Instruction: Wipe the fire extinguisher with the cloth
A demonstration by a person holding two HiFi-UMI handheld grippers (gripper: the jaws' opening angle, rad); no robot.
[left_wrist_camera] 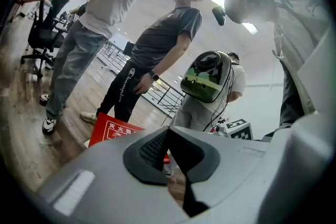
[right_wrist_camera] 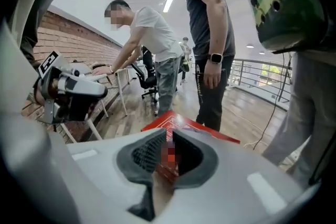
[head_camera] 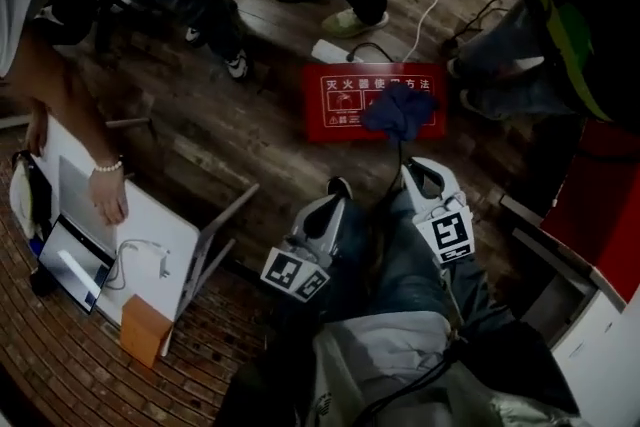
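Note:
A red fire extinguisher box (head_camera: 350, 103) with white print lies flat on the wooden floor ahead of me. A dark blue cloth (head_camera: 398, 111) is bunched on its right part. My left gripper (head_camera: 337, 187) hangs short of the box's near edge, apart from it, with its pads (left_wrist_camera: 152, 148) meeting at the tips and nothing held. My right gripper (head_camera: 416, 167) is just below the cloth, clear of it. Its jaws stand a narrow slit apart, and the red box (right_wrist_camera: 181, 122) shows through the gap. The box's corner (left_wrist_camera: 107, 131) also shows past the left jaws.
Several people stand around the box, their shoes (head_camera: 355, 20) close to its far edge. A white power strip (head_camera: 330, 50) and cable lie behind it. A white desk (head_camera: 160, 225) with a laptop (head_camera: 75, 260) and an orange box (head_camera: 145, 327) is at left; a red-and-white cabinet (head_camera: 590, 245) at right.

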